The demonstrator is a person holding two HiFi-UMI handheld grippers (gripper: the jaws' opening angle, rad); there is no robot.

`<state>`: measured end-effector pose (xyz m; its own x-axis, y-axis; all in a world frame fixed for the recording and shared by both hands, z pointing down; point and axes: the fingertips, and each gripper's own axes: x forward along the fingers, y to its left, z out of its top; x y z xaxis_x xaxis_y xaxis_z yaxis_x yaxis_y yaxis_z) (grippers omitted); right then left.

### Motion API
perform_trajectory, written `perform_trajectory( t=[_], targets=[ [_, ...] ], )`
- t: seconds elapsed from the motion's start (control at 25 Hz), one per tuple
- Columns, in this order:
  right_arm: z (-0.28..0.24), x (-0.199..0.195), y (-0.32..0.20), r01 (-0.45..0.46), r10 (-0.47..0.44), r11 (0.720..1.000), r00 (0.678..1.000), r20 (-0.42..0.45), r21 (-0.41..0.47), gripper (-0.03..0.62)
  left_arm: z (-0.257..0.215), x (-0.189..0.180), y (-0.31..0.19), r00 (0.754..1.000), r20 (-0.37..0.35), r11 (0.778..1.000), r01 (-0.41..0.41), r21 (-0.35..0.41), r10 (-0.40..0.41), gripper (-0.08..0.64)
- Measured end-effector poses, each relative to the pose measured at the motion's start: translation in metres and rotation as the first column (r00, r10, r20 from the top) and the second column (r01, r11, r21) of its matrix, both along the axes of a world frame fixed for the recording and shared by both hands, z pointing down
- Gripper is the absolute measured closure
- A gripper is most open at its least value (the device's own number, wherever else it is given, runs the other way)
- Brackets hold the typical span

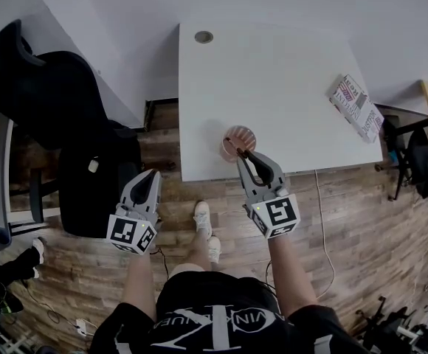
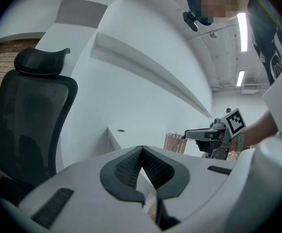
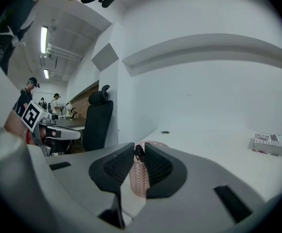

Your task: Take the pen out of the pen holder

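A wood floor (image 1: 361, 227) and a white table (image 1: 288, 87): the right gripper (image 1: 237, 153) is pinching the pen (image 3: 139, 153) in the pen holder (image 1: 240, 137).

A person is standing on the planks, white shoes (image 1: 203, 218) showing nearer than the pen holder. The left gripper (image 1: 153, 174) is hanging over the floor, left of the pen holder and short of it, its jaws resting tip to tip with nothing between them. The right gripper is reaching over the table's near edge to the pen holder, a pink mesh cup standing upright just inside that edge. Its jaws are standing a narrow gap apart and pressing on the dark top of the pen, which is sticking up out of the cup. Beyond and right of the pen holder a printed book (image 1: 356, 107) is lying on the table. A round cable hole (image 1: 204, 37) is sitting far behind the pen holder, and a black office chair (image 1: 44, 87) is standing off to its left.
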<state>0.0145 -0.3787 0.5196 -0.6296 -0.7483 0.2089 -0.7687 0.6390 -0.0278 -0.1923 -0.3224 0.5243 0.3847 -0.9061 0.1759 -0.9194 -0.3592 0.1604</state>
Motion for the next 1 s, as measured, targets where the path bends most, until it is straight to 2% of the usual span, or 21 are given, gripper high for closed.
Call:
perform_trajectory(
  t=[0.76, 1.0],
  targets=[
    [-0.031, 0.023, -0.008, -0.015, 0.014, 1.000, 0.994, 0.105, 0.009, 0.525, -0.017, 0.012, -0.010, 1.000, -0.002, 0.999, -0.008, 0.032, 0.008, 0.548],
    [-0.044, 0.027, -0.008, -0.007, 0.005, 1.000, 0.994, 0.108, 0.014, 0.525, -0.027, 0.013, -0.011, 1.000, -0.001, 0.999, 0.001, 0.047, -0.001, 0.548]
  ],
)
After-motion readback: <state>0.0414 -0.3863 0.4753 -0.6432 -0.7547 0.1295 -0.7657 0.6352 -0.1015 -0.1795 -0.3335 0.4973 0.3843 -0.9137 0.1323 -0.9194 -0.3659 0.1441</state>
